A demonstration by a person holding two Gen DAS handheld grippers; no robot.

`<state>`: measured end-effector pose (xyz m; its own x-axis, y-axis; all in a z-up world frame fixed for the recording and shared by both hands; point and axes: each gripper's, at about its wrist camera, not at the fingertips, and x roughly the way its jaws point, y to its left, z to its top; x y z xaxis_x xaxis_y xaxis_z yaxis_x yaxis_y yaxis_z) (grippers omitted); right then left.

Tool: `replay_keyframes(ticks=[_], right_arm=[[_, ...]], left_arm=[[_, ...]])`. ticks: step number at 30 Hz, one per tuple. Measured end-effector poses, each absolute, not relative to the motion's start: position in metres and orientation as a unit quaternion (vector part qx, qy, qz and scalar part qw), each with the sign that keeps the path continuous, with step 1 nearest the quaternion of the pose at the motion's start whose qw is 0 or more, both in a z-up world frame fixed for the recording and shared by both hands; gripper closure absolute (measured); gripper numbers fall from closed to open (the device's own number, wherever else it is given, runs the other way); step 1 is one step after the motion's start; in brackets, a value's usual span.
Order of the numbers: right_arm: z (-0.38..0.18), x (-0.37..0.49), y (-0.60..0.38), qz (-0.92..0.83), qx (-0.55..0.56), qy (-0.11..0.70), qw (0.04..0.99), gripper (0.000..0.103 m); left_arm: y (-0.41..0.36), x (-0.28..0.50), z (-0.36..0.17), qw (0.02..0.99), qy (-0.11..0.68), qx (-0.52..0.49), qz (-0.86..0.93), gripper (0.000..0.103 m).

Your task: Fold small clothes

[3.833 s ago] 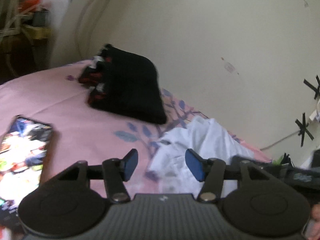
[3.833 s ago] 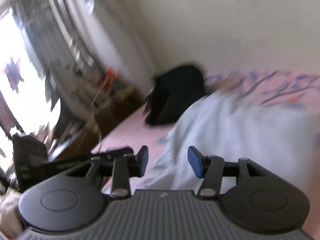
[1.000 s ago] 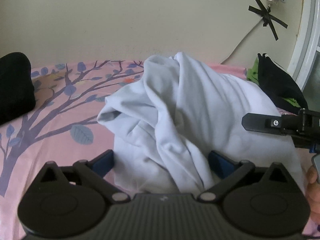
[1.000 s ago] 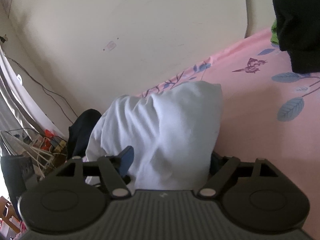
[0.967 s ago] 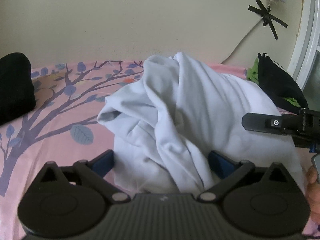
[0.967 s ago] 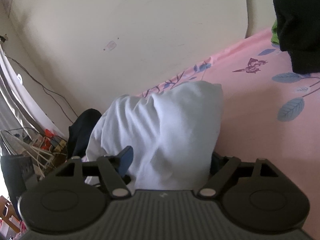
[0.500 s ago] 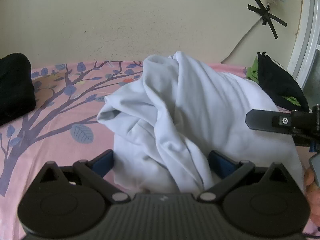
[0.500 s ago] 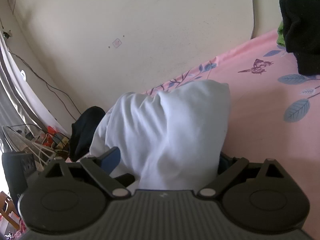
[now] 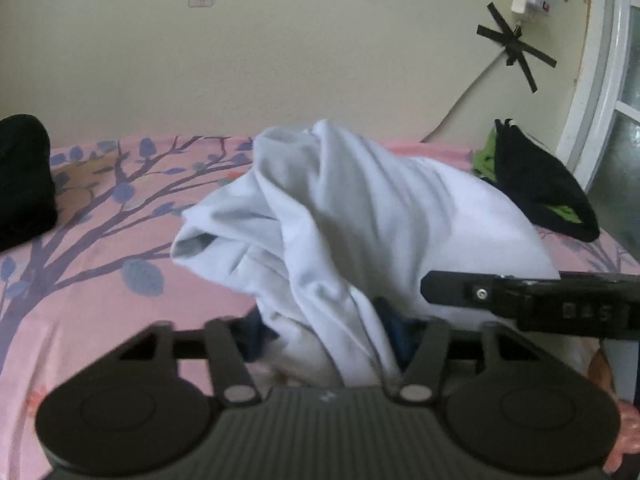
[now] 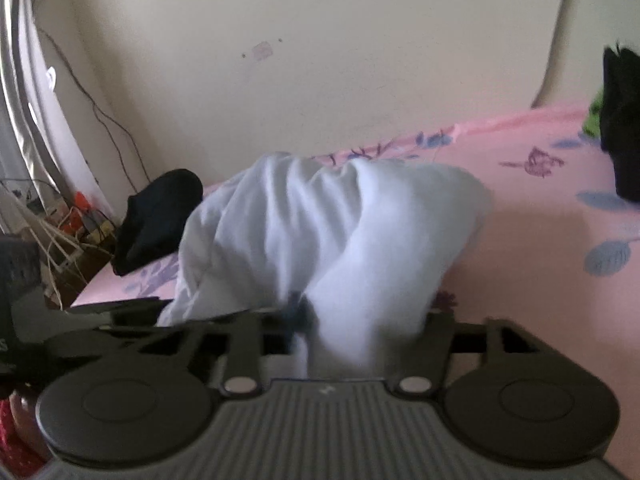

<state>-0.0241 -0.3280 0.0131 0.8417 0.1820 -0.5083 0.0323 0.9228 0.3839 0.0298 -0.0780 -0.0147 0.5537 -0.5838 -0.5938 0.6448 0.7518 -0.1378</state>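
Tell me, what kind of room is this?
Probably a bedroom. A pink bedsheet printed with blue-leafed branches covers a bed against a plain cream wall, and a crumpled white cotton garment and a black folded garment lie on it.

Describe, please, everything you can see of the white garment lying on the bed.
The white garment is a pale, soft, thin cloth that looks like jersey, bunched into a creased heap on the pink sheet near the wall. One rolled, open hem points left in the left wrist view. Its near folds hang between the blue pads of both grippers: the left gripper and the right gripper are closing on it. It is crumpled, not yet folded. The right wrist view is blurred, so the contact there is unclear.
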Motion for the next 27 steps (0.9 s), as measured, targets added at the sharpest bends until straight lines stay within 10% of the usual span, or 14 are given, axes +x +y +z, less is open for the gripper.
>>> replay_keyframes(ticks=[4,22,27], right_arm=[[0.042,-0.026,-0.309,0.074,0.174,0.251,0.949,0.066],[0.155,0.254,-0.121,0.307,0.047,0.153,0.938,0.067],[0.077,0.340,-0.099,0.252,0.093,0.268,0.925,0.041]], left_arm=[[-0.058,0.036,-0.002,0.875,0.337,-0.007,-0.349,0.074],[0.154,0.191,0.121,0.966,0.189,-0.161,-0.079,0.074],[0.171,0.269,0.067,0.946,0.276,-0.168,0.003,0.072]])
